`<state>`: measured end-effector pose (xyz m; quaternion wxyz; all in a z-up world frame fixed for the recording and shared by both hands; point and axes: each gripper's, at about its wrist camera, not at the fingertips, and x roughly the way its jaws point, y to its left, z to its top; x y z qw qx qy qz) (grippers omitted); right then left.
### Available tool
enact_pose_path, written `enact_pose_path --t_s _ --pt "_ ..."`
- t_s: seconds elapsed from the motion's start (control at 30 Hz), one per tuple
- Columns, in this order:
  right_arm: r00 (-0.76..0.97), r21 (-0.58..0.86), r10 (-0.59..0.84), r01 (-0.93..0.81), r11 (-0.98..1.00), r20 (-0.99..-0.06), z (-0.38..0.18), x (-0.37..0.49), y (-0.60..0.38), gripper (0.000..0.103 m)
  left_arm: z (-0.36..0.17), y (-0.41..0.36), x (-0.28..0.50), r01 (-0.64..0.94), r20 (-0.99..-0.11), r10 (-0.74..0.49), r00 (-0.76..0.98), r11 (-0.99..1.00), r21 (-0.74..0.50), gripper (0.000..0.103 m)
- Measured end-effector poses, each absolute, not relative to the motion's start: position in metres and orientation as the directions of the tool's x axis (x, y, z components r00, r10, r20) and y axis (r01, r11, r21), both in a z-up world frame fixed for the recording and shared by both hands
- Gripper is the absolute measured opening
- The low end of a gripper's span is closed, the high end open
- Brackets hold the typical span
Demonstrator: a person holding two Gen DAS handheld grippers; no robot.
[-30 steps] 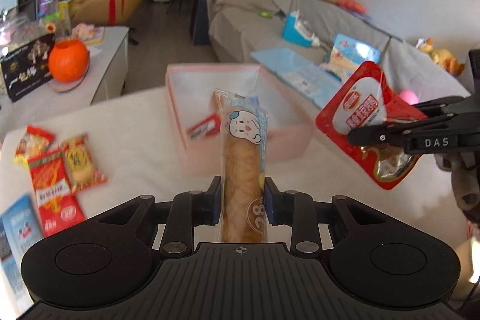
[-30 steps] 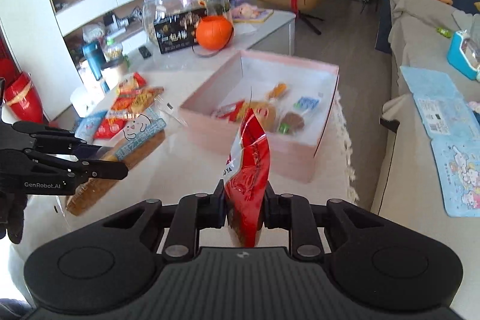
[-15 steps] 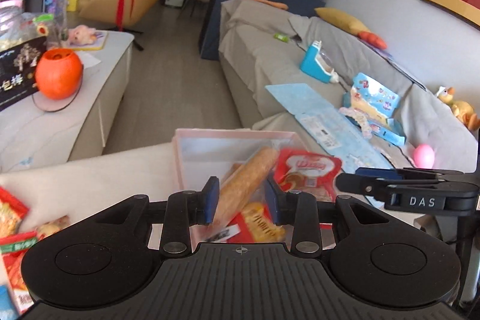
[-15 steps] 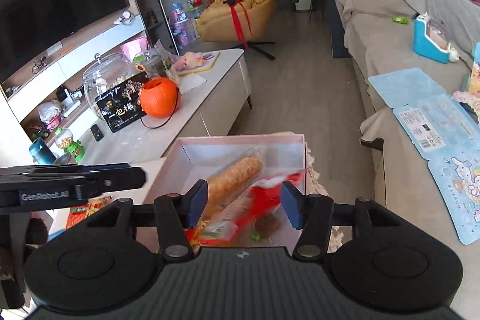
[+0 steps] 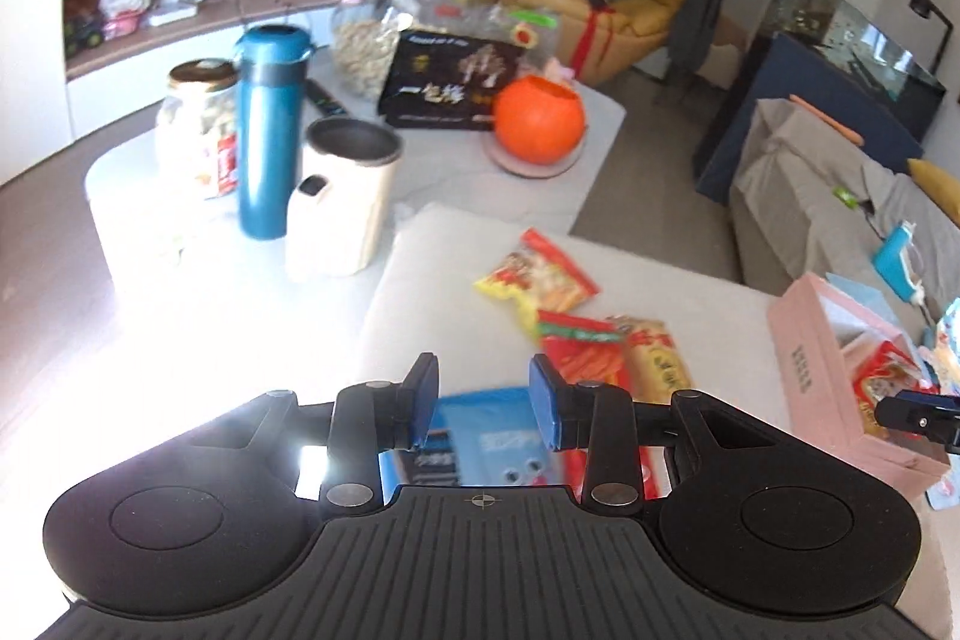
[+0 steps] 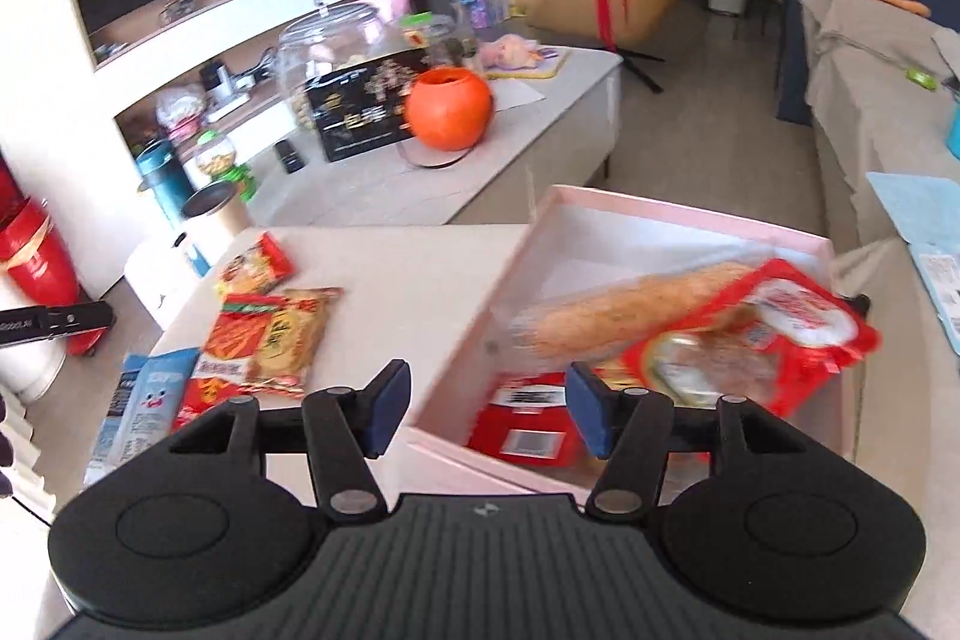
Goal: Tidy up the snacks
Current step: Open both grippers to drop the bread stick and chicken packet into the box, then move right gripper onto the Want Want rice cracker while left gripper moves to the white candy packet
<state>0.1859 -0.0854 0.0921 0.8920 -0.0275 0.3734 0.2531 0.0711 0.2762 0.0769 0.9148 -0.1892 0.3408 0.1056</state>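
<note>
Bread (image 6: 636,316) lay in the pink box (image 6: 468,352), long side running near-left to far-right. Right gripper (image 6: 487,412) jaws were opening, empty; left gripper (image 5: 485,403) jaws stood open, empty.

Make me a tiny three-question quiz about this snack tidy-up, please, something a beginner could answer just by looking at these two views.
1. True or false: the long bread stick lies inside the pink box.
2. Which packet shows between the left gripper jaws in its own view: A) the blue packet, B) the yellow packet, C) the orange pumpkin pot?
3. Fill in: the big red pouch rests partly on top of the ____.

Key: 1 true. 2 A; it lies on the table, not gripped. 3 bread stick.
</note>
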Motion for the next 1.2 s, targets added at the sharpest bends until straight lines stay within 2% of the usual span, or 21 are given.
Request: enact_pose_path --t_s 0.07,0.23,0.37,0.4,0.43,0.47,0.63,0.77,0.83,0.97,1.07,1.2 --pt "0.558 0.142 0.468 -0.528 0.837 -0.685 0.085 0.177 -0.044 0.068 0.065 0.284 0.063 -0.332 -0.687 0.055 0.724 0.902 -0.278 0.037" --pt "0.489 0.202 0.51 -0.552 0.809 -0.707 0.061 0.184 0.042 0.069 0.04 0.276 0.047 -0.293 -0.707 -0.005 0.707 0.908 -0.3 0.038" --pt "0.533 0.123 0.409 -0.49 0.863 -0.741 0.037 0.216 0.087 0.069 0.03 0.268 0.044 -0.28 -0.709 -0.005 0.705 0.917 -0.285 0.038" --pt "0.511 0.137 0.407 -0.485 0.864 -0.757 0.032 0.222 0.09 0.06 0.03 0.269 0.043 -0.277 -0.704 -0.009 0.71 0.916 -0.29 0.038" --pt "0.475 0.166 0.421 -0.489 0.856 -0.772 0.027 0.227 0.089 0.039 0.03 0.27 0.043 -0.27 -0.7 -0.016 0.714 0.916 -0.296 0.038" --pt "0.442 0.188 0.435 -0.499 0.846 -0.784 0.023 0.228 0.085 0.035 0.03 0.27 0.044 -0.261 -0.697 -0.023 0.717 0.918 -0.299 0.038" --pt "0.445 0.084 0.423 -0.604 0.792 -0.789 0.024 0.179 0.051 0.034 0.026 0.253 0.065 -0.165 -0.685 -0.125 0.718 0.925 -0.342 0.039" --pt "0.456 0.062 0.411 -0.608 0.792 -0.789 0.027 0.136 0.005 0.034 0.031 0.224 0.089 0.032 -0.672 -0.291 0.681 0.929 -0.369 0.041" --pt "0.484 0.043 0.396 -0.59 0.806 -0.78 0.026 0.12 -0.016 0.034 0.047 0.221 0.1 0.043 -0.642 -0.259 0.722 0.942 -0.332 0.041" --pt "0.532 0.033 0.405 -0.576 0.817 -0.743 0.022 0.103 -0.042 0.035 0.074 0.236 0.142 -0.026 -0.534 -0.106 0.839 0.972 -0.233 0.041" --pt "0.542 0.061 0.431 -0.57 0.819 -0.721 0.014 0.098 -0.052 0.043 0.068 0.236 0.195 -0.025 -0.59 -0.035 0.807 0.995 -0.094 0.041" --pt "0.6 0.011 0.429 -0.574 0.819 -0.675 0.008 0.085 -0.053 0.049 0.046 0.229 0.238 0.097 -0.714 -0.023 0.7 0.993 0.063 0.041"
